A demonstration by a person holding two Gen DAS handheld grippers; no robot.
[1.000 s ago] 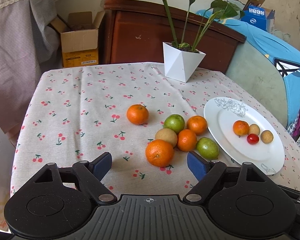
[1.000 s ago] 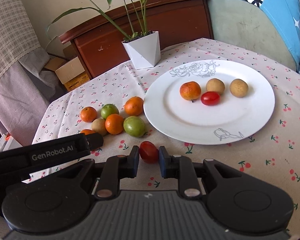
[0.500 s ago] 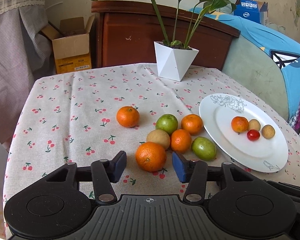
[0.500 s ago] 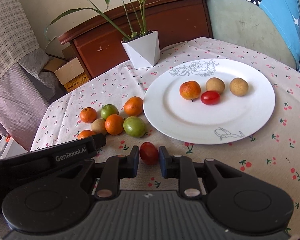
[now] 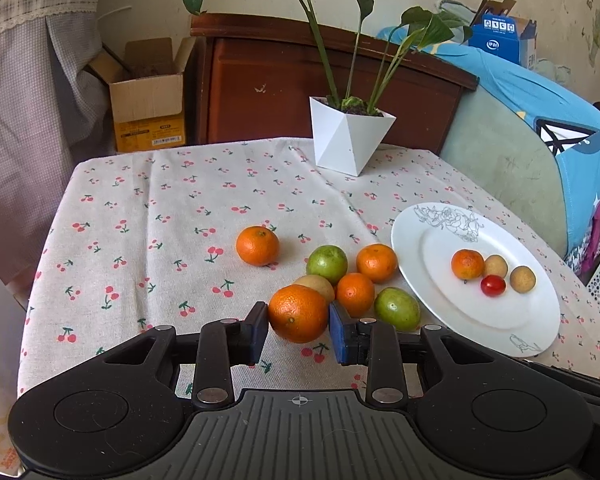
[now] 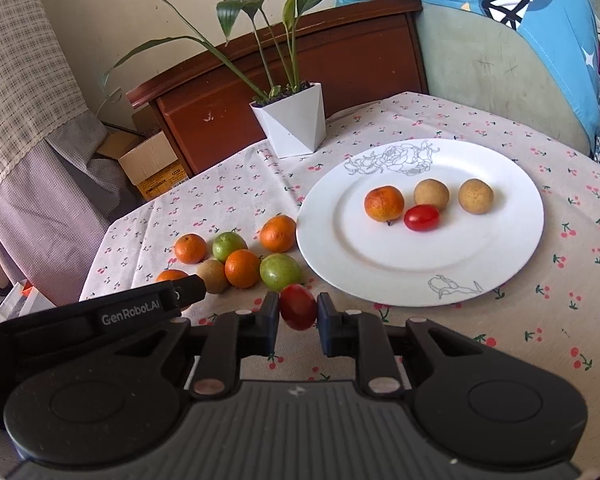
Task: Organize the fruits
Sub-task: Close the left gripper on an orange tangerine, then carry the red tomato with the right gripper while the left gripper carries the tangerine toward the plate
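Note:
My left gripper is shut on a large orange at the near side of a cluster of oranges and green fruits on the cherry-print tablecloth. My right gripper is shut on a red cherry tomato, just in front of the white plate. The plate also shows in the left wrist view. It holds a small orange, a red tomato and two tan round fruits. The left gripper's body shows at the left of the right wrist view.
A white faceted planter with a tall green plant stands at the table's far side. A lone orange lies left of the cluster. Behind the table are a brown wooden cabinet, a cardboard box and a blue cushion.
My left gripper has moved forward and closed from wide open onto the large orange. My right gripper has kept its hold on the cherry tomato and barely moved.

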